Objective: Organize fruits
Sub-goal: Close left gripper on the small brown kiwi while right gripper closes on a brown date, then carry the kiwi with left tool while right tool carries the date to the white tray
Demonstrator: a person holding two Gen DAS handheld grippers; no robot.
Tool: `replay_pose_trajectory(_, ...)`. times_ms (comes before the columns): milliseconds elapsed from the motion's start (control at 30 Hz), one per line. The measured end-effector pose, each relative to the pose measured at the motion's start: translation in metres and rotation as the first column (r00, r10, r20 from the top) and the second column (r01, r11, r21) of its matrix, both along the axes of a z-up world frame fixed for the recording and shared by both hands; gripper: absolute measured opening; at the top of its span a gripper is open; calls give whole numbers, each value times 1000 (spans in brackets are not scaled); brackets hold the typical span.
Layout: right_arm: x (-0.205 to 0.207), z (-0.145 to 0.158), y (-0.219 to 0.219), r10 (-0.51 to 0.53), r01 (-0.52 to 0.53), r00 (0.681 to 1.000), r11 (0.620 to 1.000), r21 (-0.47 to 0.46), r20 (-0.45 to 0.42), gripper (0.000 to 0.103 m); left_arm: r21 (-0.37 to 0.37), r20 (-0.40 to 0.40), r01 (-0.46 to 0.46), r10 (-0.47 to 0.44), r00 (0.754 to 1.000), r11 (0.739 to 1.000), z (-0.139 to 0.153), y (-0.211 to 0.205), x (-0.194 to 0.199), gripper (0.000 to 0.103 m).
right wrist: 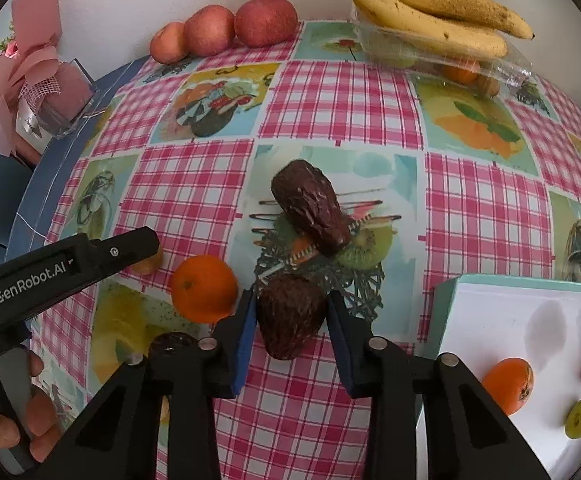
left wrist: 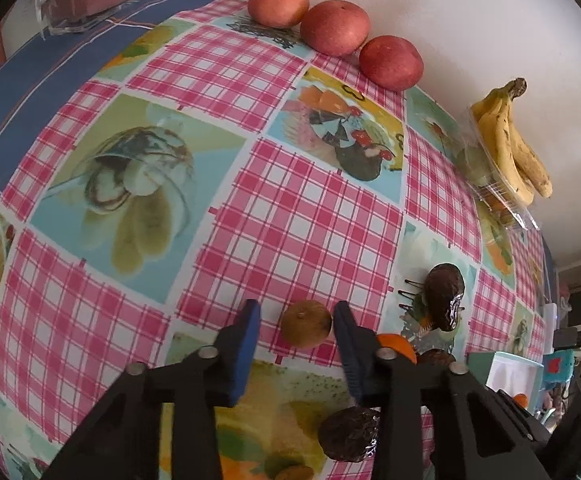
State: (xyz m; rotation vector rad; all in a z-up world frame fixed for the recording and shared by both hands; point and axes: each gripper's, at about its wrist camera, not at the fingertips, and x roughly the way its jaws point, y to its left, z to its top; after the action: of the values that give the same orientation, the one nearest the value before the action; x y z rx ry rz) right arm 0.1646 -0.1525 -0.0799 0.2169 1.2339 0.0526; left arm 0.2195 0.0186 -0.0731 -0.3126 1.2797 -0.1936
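Left wrist view: the left gripper (left wrist: 296, 326) points steeply down at a checked tablecloth (left wrist: 290, 216). A small brown-green kiwi (left wrist: 306, 323) sits between its blue pads. The right-hand pad touches the fruit, the left-hand pad stands just clear, so the jaws are not clamped on it yet. The kiwi looks light, round and slightly soft — it is likely to roll, so a gentle squeeze across its widest middle suits it. Three apples (left wrist: 334, 27) and a bunch of bananas (left wrist: 514, 144) lie along the far wall.

Right wrist view: the right gripper (right wrist: 292, 320) is clenched on a dark, wrinkled date (right wrist: 291, 322), both pads pressing its sides. The date seems light, sticky and squashy, so a firm pinch could dent it. An orange (right wrist: 204, 294) rests just beside it, a second date (right wrist: 310, 208) lies farther back, and a white box (right wrist: 490, 320) holding small fruits sits to the right.
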Motion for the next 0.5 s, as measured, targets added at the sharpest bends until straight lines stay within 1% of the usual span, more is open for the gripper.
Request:
replay_pose_trajectory(200, 0, 0, -3, -9, 9, 1000, 1000, 2, 0, 36, 15, 2, 14, -14, 1000, 1000, -1, -4, -1, 27)
replay_pose_trajectory(367, -1, -1, -5, -20, 20, 1000, 1000, -2, -5, 35, 11, 0, 16, -16, 1000, 1000, -1, -4, -1, 27)
replay_pose_trajectory(500, -2, 0, -8, -29, 29, 1000, 1000, 7, -6, 35, 22, -2, 5, -5, 1000, 1000, 0, 0, -2, 27)
